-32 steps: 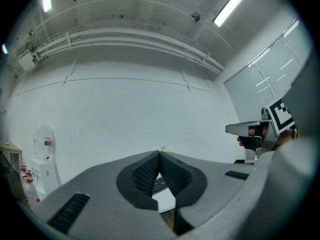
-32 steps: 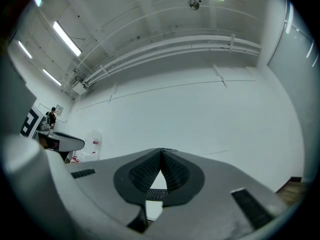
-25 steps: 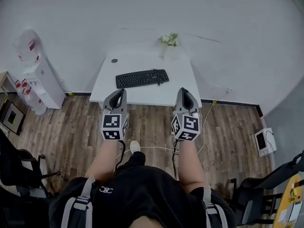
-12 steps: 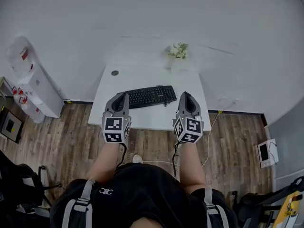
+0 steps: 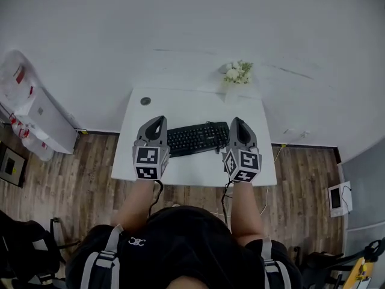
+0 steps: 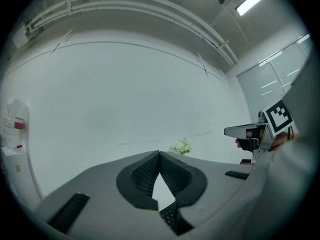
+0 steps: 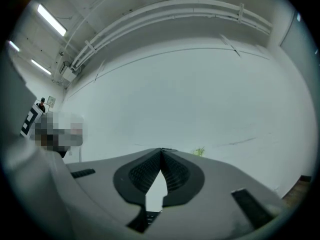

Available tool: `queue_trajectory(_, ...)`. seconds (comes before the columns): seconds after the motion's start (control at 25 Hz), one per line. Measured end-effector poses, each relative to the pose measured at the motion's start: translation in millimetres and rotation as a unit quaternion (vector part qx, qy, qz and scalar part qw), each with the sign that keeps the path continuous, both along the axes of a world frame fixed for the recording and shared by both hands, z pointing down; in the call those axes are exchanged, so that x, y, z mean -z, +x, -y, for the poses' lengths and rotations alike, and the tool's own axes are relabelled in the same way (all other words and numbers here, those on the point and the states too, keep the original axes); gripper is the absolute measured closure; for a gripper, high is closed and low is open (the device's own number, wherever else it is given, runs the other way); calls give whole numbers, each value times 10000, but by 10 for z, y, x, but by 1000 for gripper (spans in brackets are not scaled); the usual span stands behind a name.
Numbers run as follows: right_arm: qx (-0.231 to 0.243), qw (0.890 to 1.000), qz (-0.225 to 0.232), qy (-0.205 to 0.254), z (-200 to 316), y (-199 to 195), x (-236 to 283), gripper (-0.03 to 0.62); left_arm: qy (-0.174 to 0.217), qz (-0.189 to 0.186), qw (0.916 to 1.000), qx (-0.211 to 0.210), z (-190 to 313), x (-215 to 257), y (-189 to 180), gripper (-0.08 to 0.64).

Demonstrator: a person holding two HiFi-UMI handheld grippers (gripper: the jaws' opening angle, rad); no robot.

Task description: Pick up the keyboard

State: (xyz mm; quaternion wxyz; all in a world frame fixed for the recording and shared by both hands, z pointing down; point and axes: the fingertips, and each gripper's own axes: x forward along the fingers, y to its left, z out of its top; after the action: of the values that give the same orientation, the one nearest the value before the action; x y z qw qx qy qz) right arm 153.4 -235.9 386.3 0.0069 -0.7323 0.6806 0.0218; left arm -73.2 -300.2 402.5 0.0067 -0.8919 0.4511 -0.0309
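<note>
Matt black plastic keyboard (image 5: 197,138) on a smooth white table (image 5: 186,104) above wood-grain floor (image 5: 90,161).

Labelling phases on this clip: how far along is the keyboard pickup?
Done: the approach. The left hand-held gripper and right hand-held gripper sit over the white desk, one at each end of the black keyboard. In hand: nothing; both sets of jaws are shut and empty. Left: open the jaws, grip the keyboard and lift it; it lies flat on the desk.
</note>
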Motion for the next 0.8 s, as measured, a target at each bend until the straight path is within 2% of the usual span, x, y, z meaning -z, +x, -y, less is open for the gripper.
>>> queue_trajectory(0.36, -57, 9995, 36, -313, 428, 177, -349, 594, -385, 102, 9992, 103, 403, -382, 40, 548)
queue_trajectory(0.8, 131, 9985, 305, -433, 773, 612, -547, 594, -474, 321, 9969, 540, 640, -444, 172, 549)
